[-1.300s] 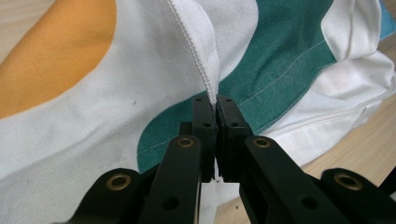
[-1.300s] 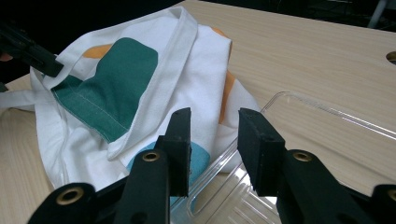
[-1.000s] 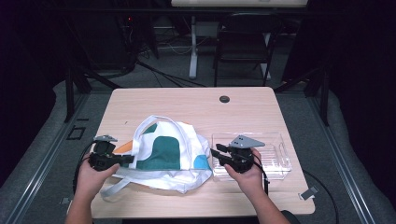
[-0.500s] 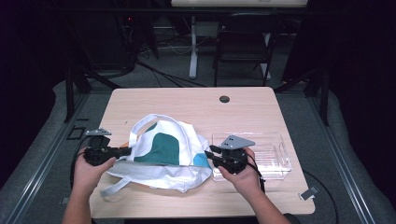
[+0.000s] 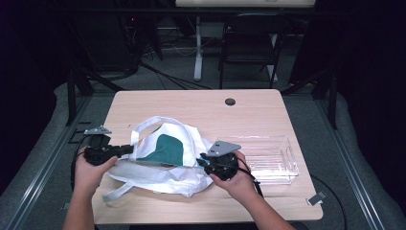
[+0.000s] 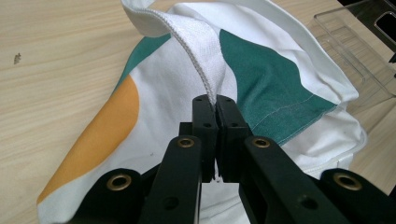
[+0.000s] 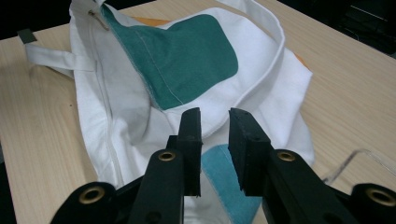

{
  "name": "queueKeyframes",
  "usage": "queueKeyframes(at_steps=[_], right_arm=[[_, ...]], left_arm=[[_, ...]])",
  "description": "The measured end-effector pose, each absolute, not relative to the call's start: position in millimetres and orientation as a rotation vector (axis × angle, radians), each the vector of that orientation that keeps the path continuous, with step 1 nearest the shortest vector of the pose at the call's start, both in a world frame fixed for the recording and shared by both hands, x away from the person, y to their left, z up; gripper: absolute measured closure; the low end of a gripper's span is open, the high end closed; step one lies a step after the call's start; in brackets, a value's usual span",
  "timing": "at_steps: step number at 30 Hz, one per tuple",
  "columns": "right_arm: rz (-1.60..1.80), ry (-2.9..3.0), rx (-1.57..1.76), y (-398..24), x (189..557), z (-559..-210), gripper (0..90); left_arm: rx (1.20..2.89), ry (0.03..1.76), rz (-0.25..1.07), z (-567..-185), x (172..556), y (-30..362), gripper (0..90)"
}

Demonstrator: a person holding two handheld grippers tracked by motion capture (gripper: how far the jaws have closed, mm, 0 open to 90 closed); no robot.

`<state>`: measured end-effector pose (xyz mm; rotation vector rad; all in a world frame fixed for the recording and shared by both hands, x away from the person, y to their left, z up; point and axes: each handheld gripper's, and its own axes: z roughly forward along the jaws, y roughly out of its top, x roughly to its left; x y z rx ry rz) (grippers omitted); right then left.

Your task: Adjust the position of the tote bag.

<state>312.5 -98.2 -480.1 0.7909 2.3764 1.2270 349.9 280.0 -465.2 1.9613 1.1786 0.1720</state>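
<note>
The white tote bag (image 5: 163, 158) lies crumpled mid-tabletop (image 5: 191, 105). The left claw (image 6: 216, 105) pinches its strap (image 6: 201, 51); the right claw (image 7: 214, 122) hangs spread above the bag's hem (beside a clear tray (image 5: 268, 158)). Best seize that hem squarely, then lift evenly.

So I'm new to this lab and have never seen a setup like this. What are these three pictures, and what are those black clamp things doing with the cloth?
No robot here: a person holds a two-jaw gripper in each hand. The high view looks down on a wooden table from above the person. The other two pictures come from cameras riding on each gripper, looking along its black jaws. On the table lie a white tote bag with green, orange and blue patches and, beside it, a clear plastic tray. The left gripper is shut on the bag's handle strap. The right gripper is open over the bag's edge, holding nothing.
</note>
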Motion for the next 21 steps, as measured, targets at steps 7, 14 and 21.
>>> queueKeyframes(at_steps=[7,14,21], right_arm=[[1.206,2.394,0.759,-82.7,316.4,-479.0,73.7],[1.189,2.412,0.739,-72.7,318.4,-480.5,71.4],[1.185,2.418,0.734,-67.1,320.8,-482.5,69.2]], left_arm=[[1.950,1.170,0.182,-461.7,352.5,281.2,88.4],[1.939,1.165,0.185,-459.4,354.2,281.3,88.4],[1.934,1.165,0.187,-459.0,355.8,280.5,88.4]])
